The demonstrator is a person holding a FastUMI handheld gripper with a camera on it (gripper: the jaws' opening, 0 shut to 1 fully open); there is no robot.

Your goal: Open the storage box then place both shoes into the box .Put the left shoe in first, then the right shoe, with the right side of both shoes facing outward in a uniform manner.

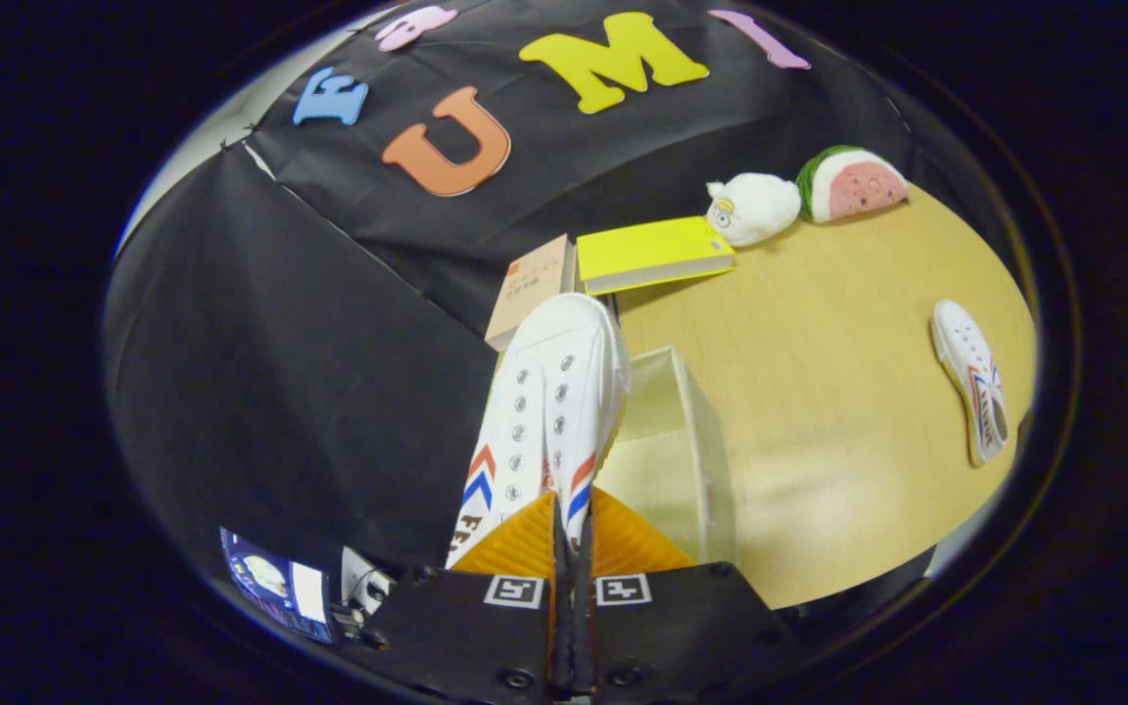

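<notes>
My gripper (569,514) is shut on a white canvas shoe (549,411) with red and blue chevrons; both fingers pinch the rim of its opening near the heel. The shoe points away from me, toe up, hanging over the open storage box (696,441), a pale box whose inside shows just right of the shoe. The second white shoe (973,382) lies on its side on the wooden table (819,392), far off to the right of the box.
Beyond the box lie a yellow book (652,253) and a tan cardboard box (530,286). A white plush toy (752,208) and a watermelon-slice plush (853,184) sit at the back of the table against the black cloth wall.
</notes>
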